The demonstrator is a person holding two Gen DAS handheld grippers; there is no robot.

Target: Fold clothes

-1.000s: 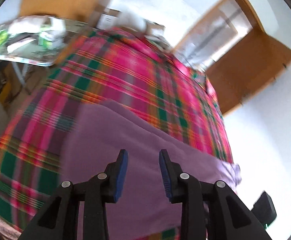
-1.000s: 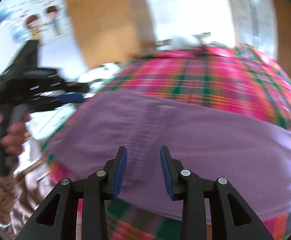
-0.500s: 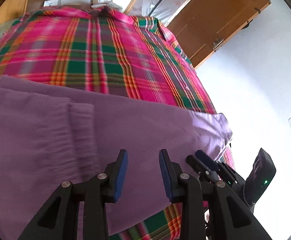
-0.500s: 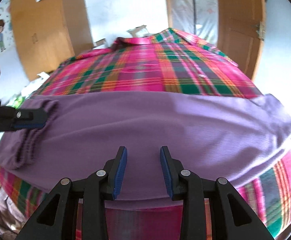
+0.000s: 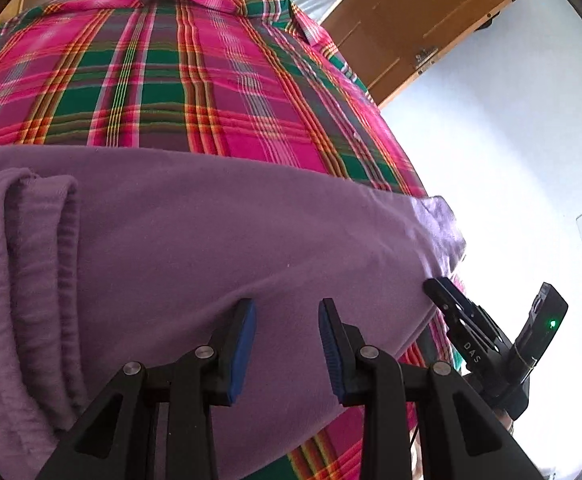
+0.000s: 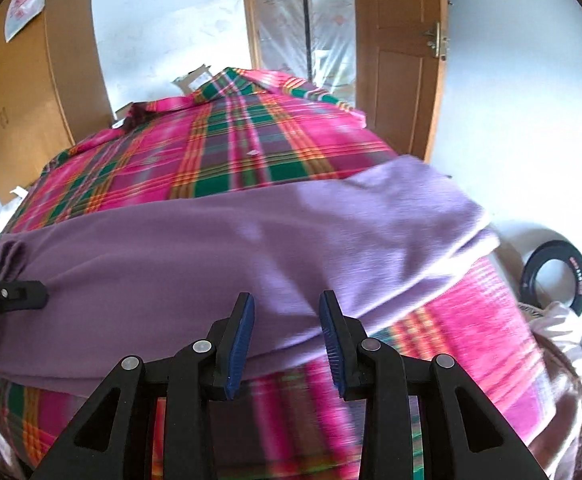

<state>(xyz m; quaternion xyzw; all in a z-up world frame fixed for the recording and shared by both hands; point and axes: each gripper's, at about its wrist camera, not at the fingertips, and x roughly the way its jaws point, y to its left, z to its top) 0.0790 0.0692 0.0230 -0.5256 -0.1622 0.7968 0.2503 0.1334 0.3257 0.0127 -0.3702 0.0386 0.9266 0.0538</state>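
Note:
A purple garment (image 5: 195, 220) lies flat across the near part of a pink and green plaid bedspread (image 5: 163, 80), its gathered waistband (image 5: 31, 272) at the left. My left gripper (image 5: 287, 344) hovers open over the garment's near edge, with nothing between its fingers. In the right wrist view the same purple garment (image 6: 251, 248) stretches from left to right, its leg end (image 6: 443, 208) at the bed's right edge. My right gripper (image 6: 287, 340) is open above the near hem. The right gripper's fingers (image 5: 451, 312) show at lower right in the left wrist view; the left gripper's finger (image 6: 7, 292) shows at the left edge.
The plaid bedspread (image 6: 231, 148) covers the whole bed. A wooden door (image 6: 403, 60) and plastic-covered doorway (image 6: 303, 20) stand behind it. A wooden wardrobe (image 6: 19, 92) is at the left. A black ring (image 6: 555, 284) lies on the floor to the right.
Both grippers swung from the waistband side towards the right along the garment and dropped closer to its near edge. The garment lies where it was; both grippers stayed open.

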